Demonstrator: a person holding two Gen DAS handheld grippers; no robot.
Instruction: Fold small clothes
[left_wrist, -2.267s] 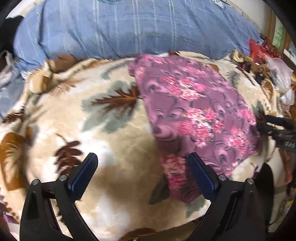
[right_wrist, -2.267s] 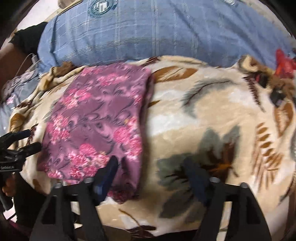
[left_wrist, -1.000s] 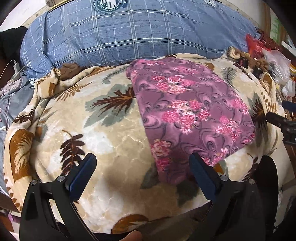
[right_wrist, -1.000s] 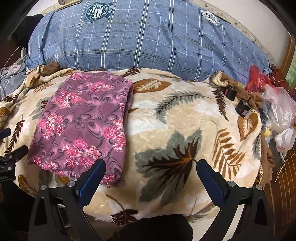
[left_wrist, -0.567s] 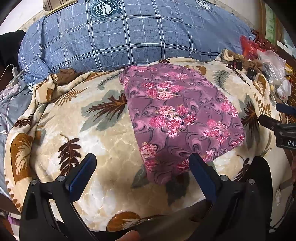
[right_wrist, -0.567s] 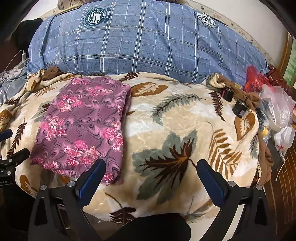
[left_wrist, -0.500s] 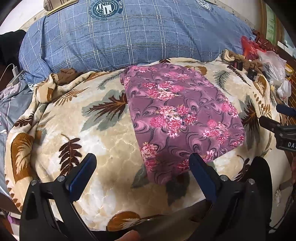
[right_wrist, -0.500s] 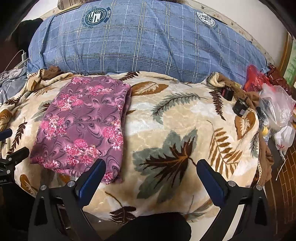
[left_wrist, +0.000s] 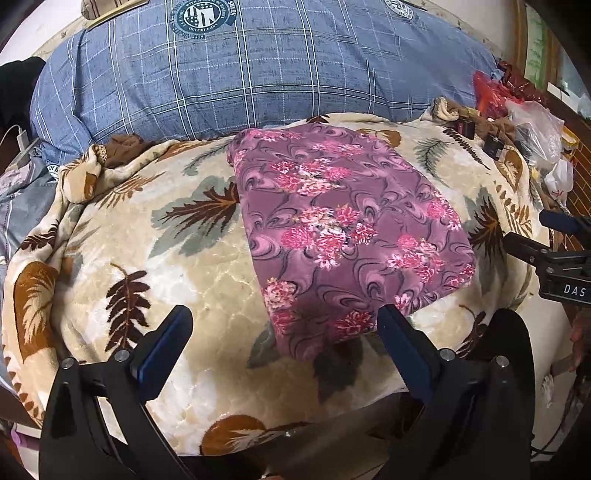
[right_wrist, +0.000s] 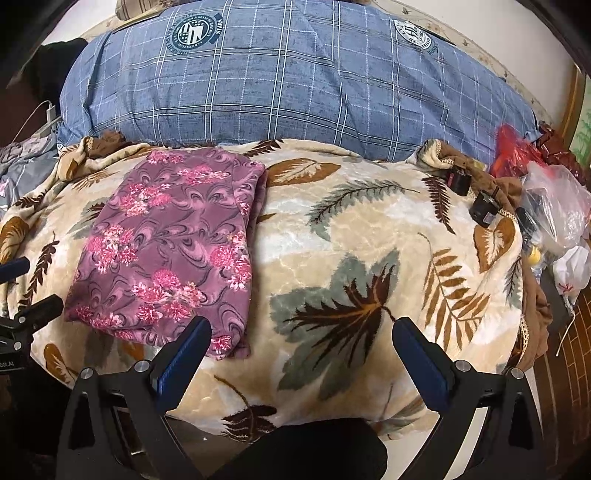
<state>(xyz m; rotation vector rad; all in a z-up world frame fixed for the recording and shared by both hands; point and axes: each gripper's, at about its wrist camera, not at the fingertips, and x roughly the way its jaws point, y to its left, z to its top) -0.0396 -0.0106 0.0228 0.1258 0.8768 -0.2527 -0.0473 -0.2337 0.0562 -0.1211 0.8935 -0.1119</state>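
A purple garment with pink flowers (left_wrist: 347, 236) lies folded flat in a rectangle on a beige leaf-print blanket (left_wrist: 177, 258); it also shows in the right wrist view (right_wrist: 173, 243). My left gripper (left_wrist: 284, 332) is open and empty, held back above the garment's near corner. My right gripper (right_wrist: 301, 339) is open and empty, to the right of the garment's near edge over the blanket (right_wrist: 362, 258). Each gripper shows at the edge of the other's view.
A large blue plaid pillow (left_wrist: 258, 70) lies behind the blanket, also in the right wrist view (right_wrist: 288, 81). Plastic bags and small dark objects (right_wrist: 554, 206) crowd the bed's right side. A brick floor (right_wrist: 576, 369) lies beyond the right edge.
Both grippers have pulled back and up from the garment, so more of the bed shows. The garment lies still in the same folded shape.
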